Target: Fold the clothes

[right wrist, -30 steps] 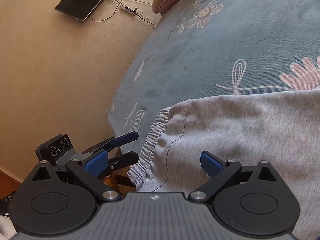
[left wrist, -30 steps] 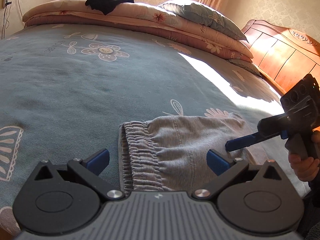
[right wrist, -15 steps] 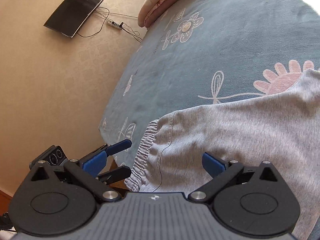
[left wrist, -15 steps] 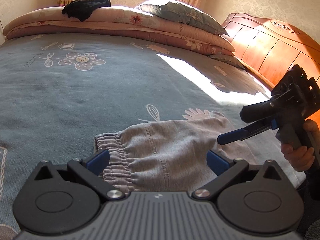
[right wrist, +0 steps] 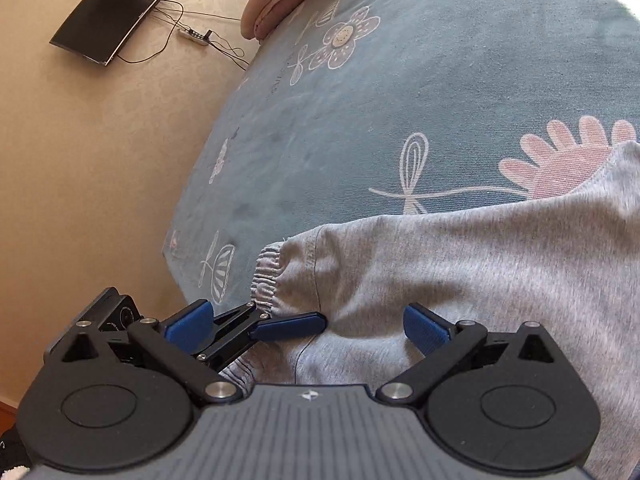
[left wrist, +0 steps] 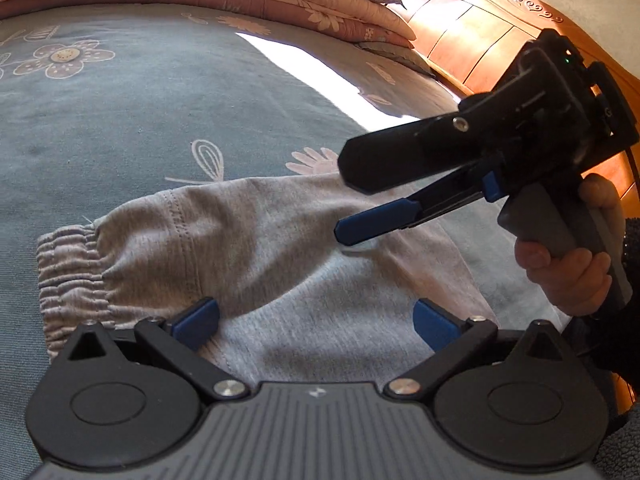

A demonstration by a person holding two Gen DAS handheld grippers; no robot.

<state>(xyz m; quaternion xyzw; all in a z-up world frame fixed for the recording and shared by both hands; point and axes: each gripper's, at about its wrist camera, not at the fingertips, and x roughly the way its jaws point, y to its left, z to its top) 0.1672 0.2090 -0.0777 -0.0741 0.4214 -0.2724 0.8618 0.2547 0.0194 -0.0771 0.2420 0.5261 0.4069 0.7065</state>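
Left wrist view: grey sweatpants [left wrist: 248, 248] on the bedspread [left wrist: 140, 120]; left gripper [left wrist: 316, 318] spread wide over them, beside the elastic waistband [left wrist: 68, 272]. Right wrist view: right gripper [right wrist: 304, 326] wide apart above the sweatpants, holding nothing.

Two wrist cameras, low and close over the bed [left wrist: 168, 120]

Left view faces the headboard [left wrist: 472, 36]; right view faces the wall [right wrist: 80, 160]. Both share the grey trousers [left wrist: 248, 248] and show each other's gripper.

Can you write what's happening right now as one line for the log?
task: fold clothes | gray pants flat on bed | left gripper open, over pants | right gripper open, above pants | nothing grasped
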